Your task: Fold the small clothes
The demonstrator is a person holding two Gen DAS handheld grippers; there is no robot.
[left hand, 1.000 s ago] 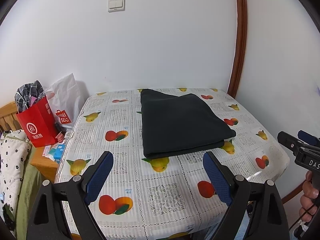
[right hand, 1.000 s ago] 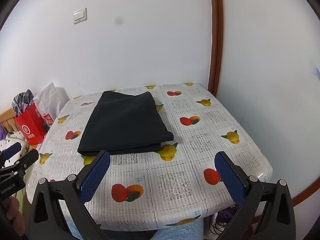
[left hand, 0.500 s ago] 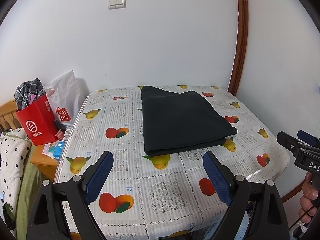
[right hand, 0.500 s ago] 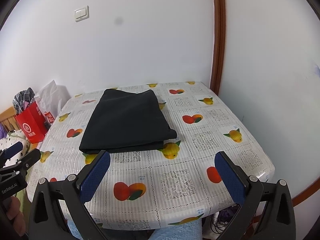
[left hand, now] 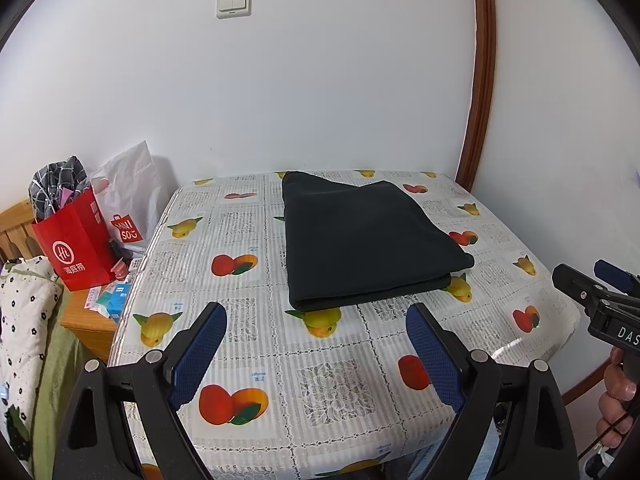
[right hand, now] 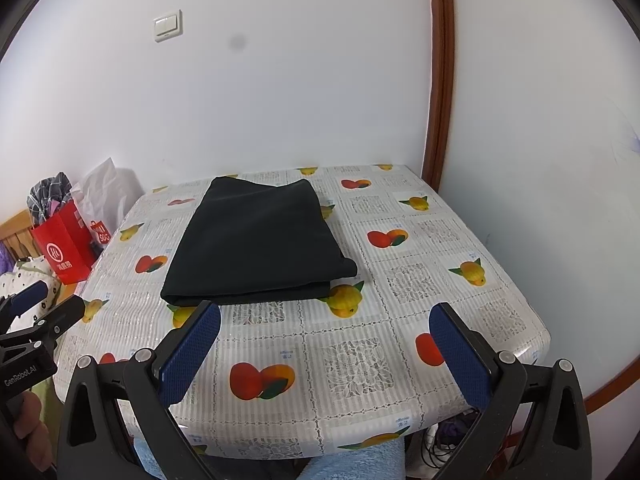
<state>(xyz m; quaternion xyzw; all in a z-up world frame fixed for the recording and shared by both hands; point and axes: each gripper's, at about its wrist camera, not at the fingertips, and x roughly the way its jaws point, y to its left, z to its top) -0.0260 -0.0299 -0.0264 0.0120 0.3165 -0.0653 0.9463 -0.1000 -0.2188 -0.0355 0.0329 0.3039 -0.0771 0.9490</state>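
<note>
Looks all but finished: dark garment (left hand: 368,240) folded flat mid-desk (left hand: 248,344), left tongs (left hand: 316,346) and right tongs (right hand: 325,354) both spread wide, empty, held back near the desk's front edge.

A lived-in home room: a worktop (left hand: 256,360) under a fruit-print cover, shopping bags (left hand: 76,240) on a wooden nightstand (left hand: 86,326) beside it, a light switch (left hand: 234,3) on the wall above.

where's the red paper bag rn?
The red paper bag sits off the left edge of the fruit-print table in both wrist views, on a wooden stand beside the white plastic bag, against the wall.
</note>
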